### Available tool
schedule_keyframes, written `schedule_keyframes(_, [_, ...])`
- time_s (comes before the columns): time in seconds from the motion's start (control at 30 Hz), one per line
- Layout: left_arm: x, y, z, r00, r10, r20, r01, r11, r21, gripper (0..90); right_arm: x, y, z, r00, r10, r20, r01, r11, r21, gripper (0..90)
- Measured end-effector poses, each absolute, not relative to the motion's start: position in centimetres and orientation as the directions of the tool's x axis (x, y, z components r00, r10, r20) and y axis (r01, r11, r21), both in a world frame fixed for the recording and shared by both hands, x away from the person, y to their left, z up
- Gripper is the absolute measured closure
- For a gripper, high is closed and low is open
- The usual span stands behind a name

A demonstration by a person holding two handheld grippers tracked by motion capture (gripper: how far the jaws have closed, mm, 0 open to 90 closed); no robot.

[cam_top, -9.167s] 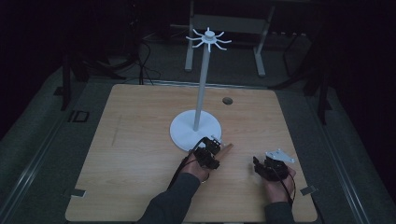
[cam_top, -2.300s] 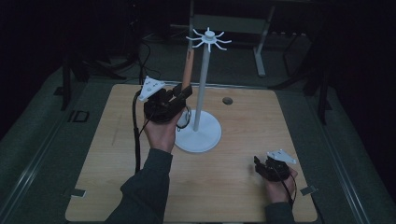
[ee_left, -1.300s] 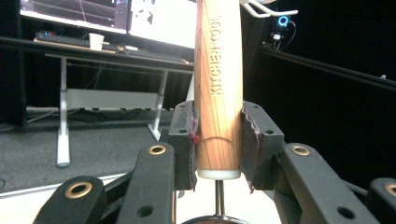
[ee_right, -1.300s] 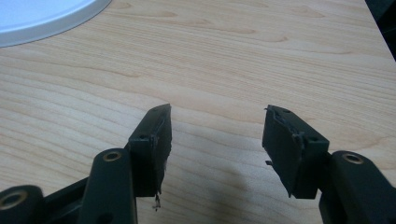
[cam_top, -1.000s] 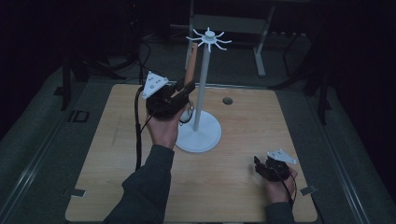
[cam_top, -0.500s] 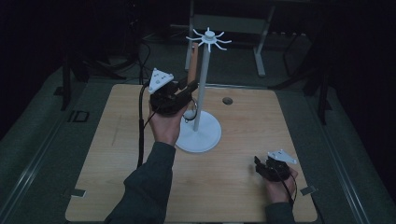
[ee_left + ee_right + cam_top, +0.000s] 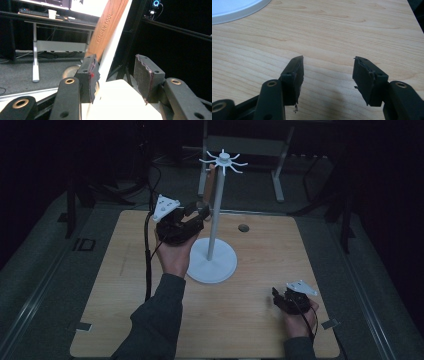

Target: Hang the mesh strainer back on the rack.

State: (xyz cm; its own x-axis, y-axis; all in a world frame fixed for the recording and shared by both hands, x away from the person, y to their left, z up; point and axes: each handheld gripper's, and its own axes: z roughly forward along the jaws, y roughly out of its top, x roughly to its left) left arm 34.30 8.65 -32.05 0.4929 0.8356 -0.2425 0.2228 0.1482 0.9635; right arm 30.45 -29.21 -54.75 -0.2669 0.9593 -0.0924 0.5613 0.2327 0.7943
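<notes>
Reading "KITCHEN TOOL": left gripper view's wooden handle

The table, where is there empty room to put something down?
The table is bare on its left side, left of the raised left gripper, and along the far right beyond the small dark disc. It is crowded mid-table around the white stand and by the right gripper.

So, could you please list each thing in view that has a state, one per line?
Left gripper: open, raised beside the pole, holding nothing.
Right gripper: open, empty, low over the table.
Wooden utensil: hanging upright from the stand's top, beside the pole.
White stand: upright on the table.
</notes>
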Motion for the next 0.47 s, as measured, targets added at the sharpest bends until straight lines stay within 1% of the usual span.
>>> schedule_keyframes(0.47, [34.14, 9.13, -32.37, 0.492, 0.837, -0.239, 0.233, 0.138, 0.963, 53.1, 30.52, -29.38, -54.82, -0.264, 0.960, -0.093, 0.566, 0.233, 0.791, 41.7])
